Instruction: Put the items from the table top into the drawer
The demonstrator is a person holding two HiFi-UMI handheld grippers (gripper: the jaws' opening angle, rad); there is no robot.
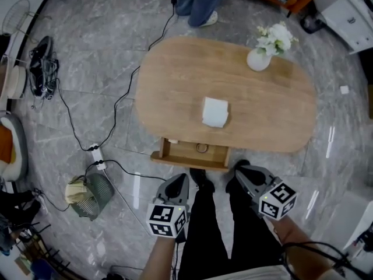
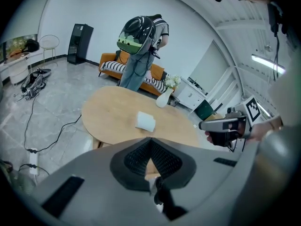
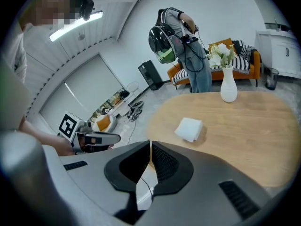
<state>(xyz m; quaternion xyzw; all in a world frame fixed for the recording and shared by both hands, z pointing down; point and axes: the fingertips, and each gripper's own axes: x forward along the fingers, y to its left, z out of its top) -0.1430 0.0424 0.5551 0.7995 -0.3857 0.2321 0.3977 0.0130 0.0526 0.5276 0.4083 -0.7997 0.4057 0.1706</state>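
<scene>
A white folded cloth (image 1: 214,111) lies in the middle of the oval wooden table (image 1: 175,80); it also shows as the cloth (image 2: 145,121) and the cloth (image 3: 189,128) in the two gripper views. A white vase with flowers (image 1: 260,57) stands at the table's far right. Under the near edge the drawer (image 1: 180,154) is pulled out, with a small ring-shaped item (image 1: 201,148) inside. My left gripper (image 1: 181,179) is shut and empty, held just short of the drawer. Beside it, my right gripper (image 1: 240,171) is also shut on nothing, jaws together in the right gripper view (image 3: 149,144).
A person (image 1: 198,2) stands at the table's far side. A black cable runs over the marble floor to a power strip (image 1: 96,155). A wire basket (image 1: 93,194) sits at the near left. An orange sofa (image 2: 110,66) is behind the table.
</scene>
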